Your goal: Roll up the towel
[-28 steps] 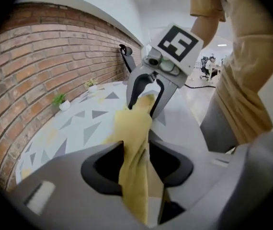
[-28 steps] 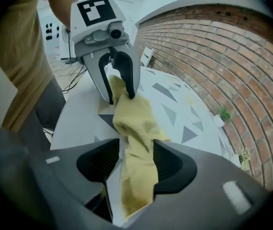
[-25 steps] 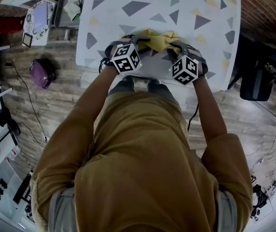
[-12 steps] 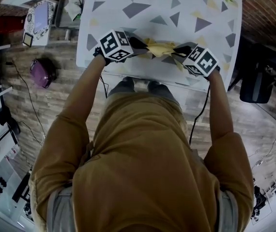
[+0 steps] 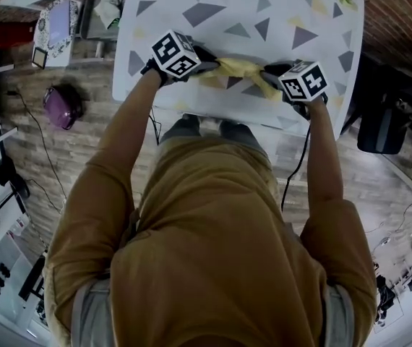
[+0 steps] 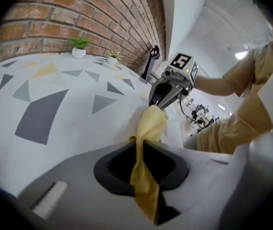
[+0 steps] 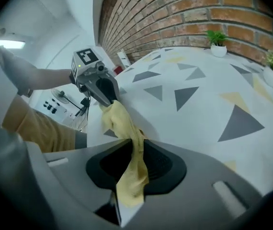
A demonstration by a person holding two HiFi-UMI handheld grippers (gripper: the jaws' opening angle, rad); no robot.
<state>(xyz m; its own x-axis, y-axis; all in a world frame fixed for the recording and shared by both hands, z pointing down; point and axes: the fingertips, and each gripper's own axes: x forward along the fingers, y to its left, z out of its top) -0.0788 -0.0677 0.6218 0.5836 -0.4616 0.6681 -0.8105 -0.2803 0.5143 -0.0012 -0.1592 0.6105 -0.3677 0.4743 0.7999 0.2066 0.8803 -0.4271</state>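
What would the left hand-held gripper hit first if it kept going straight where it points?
Probably the right hand-held gripper, straight ahead of the left hand-held gripper at the far end of the stretched yellow cloth towel. Both pairs of jaws have just been closing and pinch that towel, which would only slacken.
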